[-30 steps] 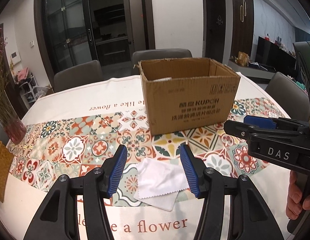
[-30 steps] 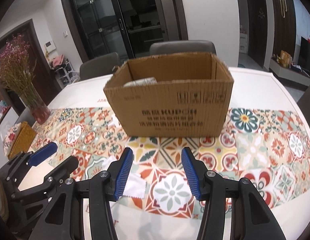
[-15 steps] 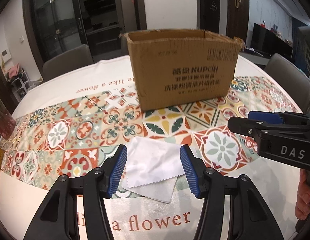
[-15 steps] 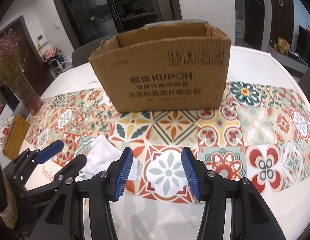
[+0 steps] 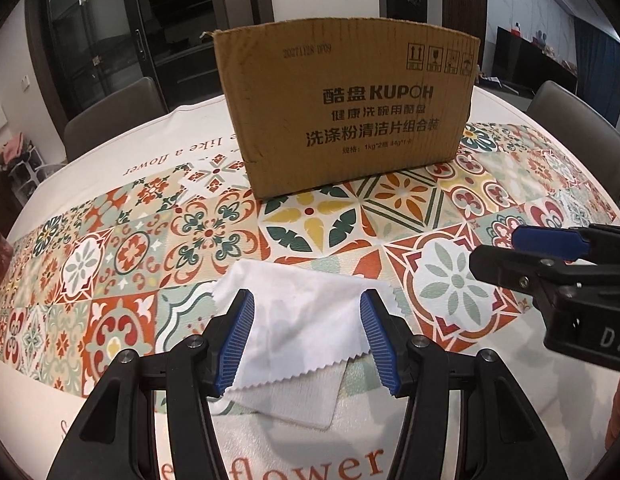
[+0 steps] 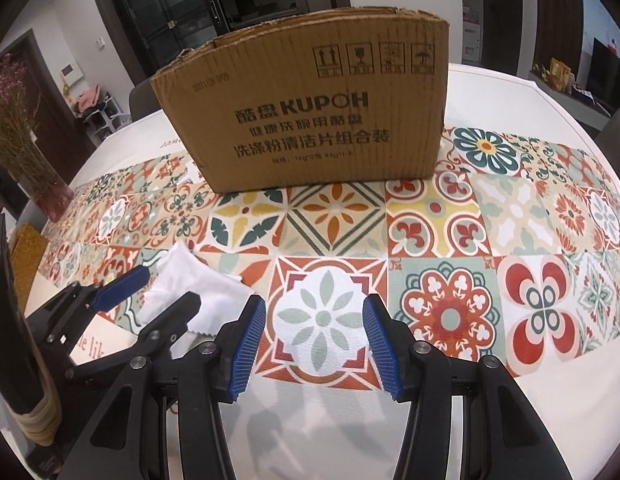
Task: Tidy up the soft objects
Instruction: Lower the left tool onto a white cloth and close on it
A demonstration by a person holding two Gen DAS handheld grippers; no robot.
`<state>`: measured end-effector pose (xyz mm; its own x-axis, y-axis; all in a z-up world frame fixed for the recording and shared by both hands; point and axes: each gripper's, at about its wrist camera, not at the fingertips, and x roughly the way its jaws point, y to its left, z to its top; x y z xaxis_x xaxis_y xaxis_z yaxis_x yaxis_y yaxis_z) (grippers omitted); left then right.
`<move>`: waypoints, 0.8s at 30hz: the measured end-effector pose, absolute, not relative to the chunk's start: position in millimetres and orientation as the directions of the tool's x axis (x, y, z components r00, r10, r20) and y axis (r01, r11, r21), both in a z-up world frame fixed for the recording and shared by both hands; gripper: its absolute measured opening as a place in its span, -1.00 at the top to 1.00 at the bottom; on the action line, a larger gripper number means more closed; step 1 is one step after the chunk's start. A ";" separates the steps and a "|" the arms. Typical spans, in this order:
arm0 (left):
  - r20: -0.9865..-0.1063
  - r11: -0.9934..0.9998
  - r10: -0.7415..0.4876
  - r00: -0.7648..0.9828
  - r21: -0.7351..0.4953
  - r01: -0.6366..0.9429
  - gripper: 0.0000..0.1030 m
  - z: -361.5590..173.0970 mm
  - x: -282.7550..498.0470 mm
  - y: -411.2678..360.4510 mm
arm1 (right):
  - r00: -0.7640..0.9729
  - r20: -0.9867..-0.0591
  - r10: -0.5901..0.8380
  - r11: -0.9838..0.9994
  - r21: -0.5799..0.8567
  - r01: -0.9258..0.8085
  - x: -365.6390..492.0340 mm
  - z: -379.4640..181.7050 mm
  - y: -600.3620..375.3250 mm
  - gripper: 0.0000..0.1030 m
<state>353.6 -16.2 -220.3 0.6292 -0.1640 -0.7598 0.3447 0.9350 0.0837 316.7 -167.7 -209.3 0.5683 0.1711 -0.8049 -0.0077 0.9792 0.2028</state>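
A white cloth [image 5: 302,328] with a zigzag edge lies on the patterned tablecloth, over a second white cloth [image 5: 298,400]. My left gripper [image 5: 306,344] is open and low, its blue pads either side of the top cloth. The cloth also shows in the right wrist view [image 6: 194,292], with the left gripper [image 6: 150,292] around it. My right gripper [image 6: 313,344] is open and empty over a flower tile, to the right of the cloth. A brown cardboard box [image 5: 345,112] stands behind; its inside is hidden.
The round table [image 6: 509,80] carries a tiled-pattern runner. A vase of dried flowers [image 6: 26,160] stands at the far left, a woven item [image 6: 26,248] beside it. Grey chairs [image 5: 110,116] ring the table's far side.
Both grippers have come down and forward towards the table. The left gripper's pads now straddle the white cloth. The box looms larger and its open top has gone out of sight.
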 end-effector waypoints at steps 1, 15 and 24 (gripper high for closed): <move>-0.760 0.934 -0.164 0.628 0.085 0.347 -0.05 -222.1 355.6 -17.6 | 0.567 -0.806 0.170 0.979 0.203 -0.005 316.6 -211.0 -167.9 -0.01; -0.776 0.932 -0.146 0.613 0.100 0.348 0.13 -239.7 378.1 -29.6 | 0.563 -0.810 0.164 0.977 0.212 0.022 325.5 -224.0 -172.2 -0.01; -0.776 0.938 -0.155 0.611 0.078 0.337 0.74 -244.3 375.7 -27.1 | 0.562 -0.811 0.163 0.976 0.214 0.026 325.6 -227.8 -174.0 -0.01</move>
